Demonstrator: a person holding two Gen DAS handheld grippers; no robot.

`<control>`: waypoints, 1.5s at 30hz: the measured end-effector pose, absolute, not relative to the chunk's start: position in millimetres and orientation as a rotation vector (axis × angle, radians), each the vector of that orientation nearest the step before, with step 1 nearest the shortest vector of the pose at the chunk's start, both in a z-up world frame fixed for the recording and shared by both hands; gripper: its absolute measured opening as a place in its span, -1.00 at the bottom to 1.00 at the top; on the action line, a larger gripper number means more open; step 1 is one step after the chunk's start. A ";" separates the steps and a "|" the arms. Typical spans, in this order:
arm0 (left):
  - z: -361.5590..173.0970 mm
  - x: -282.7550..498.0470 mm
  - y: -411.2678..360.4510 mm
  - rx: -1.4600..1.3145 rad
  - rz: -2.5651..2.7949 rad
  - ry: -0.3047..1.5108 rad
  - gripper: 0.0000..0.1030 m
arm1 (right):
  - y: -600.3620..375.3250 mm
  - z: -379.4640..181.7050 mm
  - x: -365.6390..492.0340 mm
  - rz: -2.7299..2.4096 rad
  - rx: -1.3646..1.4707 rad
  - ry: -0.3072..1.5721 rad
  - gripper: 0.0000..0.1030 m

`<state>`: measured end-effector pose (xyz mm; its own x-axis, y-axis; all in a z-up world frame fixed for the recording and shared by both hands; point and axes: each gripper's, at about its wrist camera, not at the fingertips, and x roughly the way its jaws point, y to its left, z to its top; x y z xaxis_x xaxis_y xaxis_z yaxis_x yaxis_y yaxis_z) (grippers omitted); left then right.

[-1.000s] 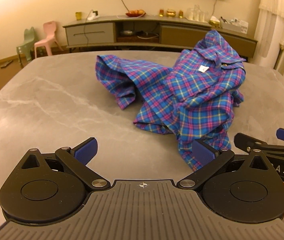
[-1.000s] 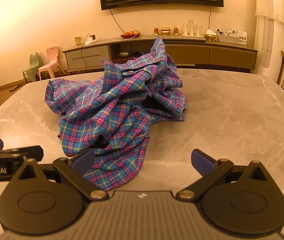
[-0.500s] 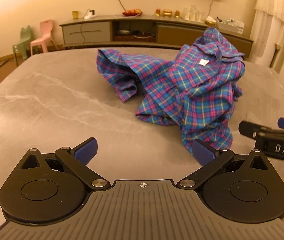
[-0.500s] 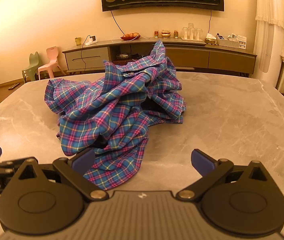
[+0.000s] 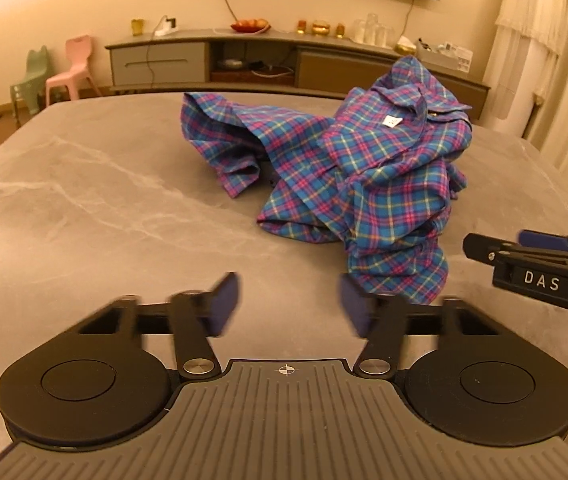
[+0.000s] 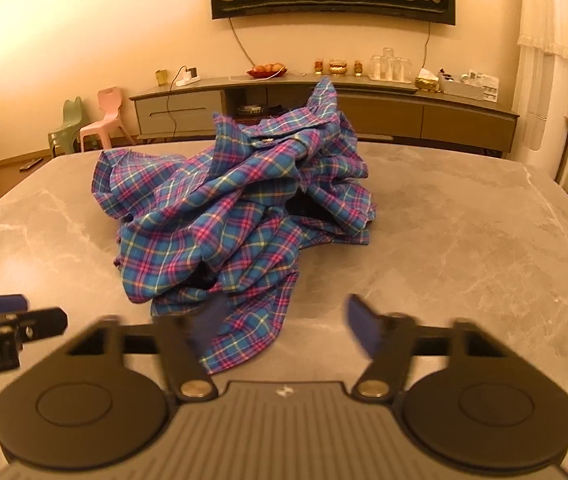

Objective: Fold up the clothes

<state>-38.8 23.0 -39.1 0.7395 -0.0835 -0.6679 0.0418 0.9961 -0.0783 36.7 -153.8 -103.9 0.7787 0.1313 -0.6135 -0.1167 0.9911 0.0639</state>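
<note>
1. Under the shirt lies a grey marbled worktop (image 5: 84,208).
2. On it, a plaid shirt (image 5: 363,176) sits crumpled in a heap, its white neck label (image 5: 392,121) facing up.
3. Near the shirt's nearest hem, the left gripper (image 5: 287,304) hovers, jaws parted and blurred, grasping nothing.
4. Over that same hem, the right gripper (image 6: 284,328) hovers with jaws released; its left pad (image 6: 210,320) overlaps the cloth, contact unclear.
</note>
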 end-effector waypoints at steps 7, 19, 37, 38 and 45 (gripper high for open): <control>-39.4 -44.8 18.0 -0.007 -0.082 0.713 -1.00 | -154.6 -100.5 33.4 0.161 0.020 0.647 -0.99; -38.5 -42.1 24.7 -0.049 -0.079 0.716 -1.00 | -154.6 -104.4 35.8 0.154 0.027 0.661 -0.99; -51.3 20.6 -8.9 0.032 -0.190 0.737 0.67 | -157.3 -112.2 57.9 0.044 0.038 0.701 0.41; -54.6 30.0 -12.8 0.037 -0.200 0.744 0.67 | -161.6 -110.0 63.8 0.041 0.030 0.704 0.41; -59.0 104.2 -14.5 -0.044 -0.322 0.801 -1.00 | -197.3 -101.1 116.3 0.050 -0.061 0.711 0.53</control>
